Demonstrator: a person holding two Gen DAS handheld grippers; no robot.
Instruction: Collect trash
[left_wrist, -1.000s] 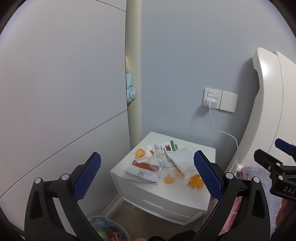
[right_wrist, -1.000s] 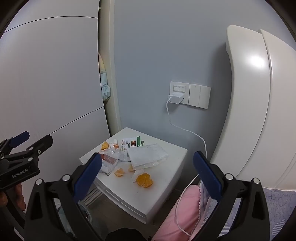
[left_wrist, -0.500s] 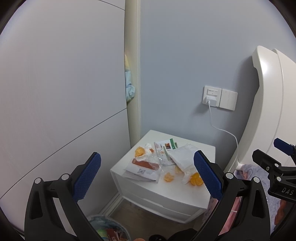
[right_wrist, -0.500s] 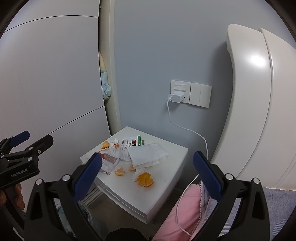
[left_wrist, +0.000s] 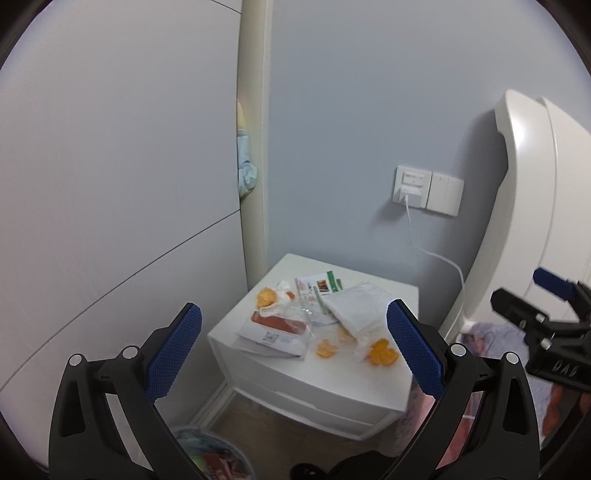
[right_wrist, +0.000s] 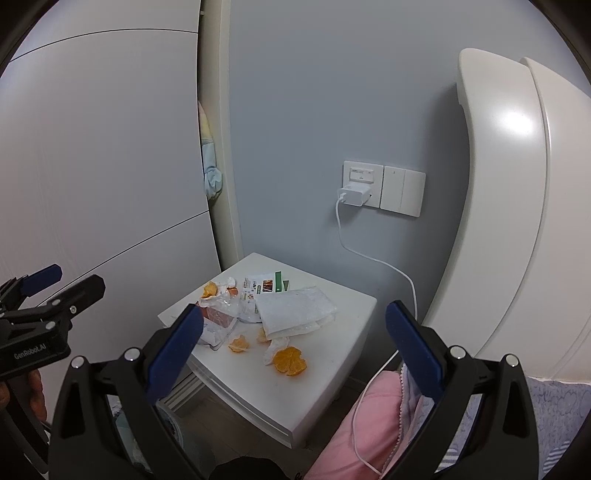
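The bench (right_wrist: 325, 376) is smooth, matt white plastic or lacquer. On it lie crinkled white paper (right_wrist: 295, 312), glossy printed wrappers (left_wrist: 275, 328) and dull orange peel (right_wrist: 290, 361). The headboard (right_wrist: 502, 206) shines glossy white. Claw pads (left_wrist: 173, 350) are knurled blue rubber on matt black plastic.

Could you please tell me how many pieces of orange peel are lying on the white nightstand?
4 visible: the largest piece near the front edge, a smaller piece left of it, one tucked beside the white bag, and one at the back left. Others may be hidden under wrappers.
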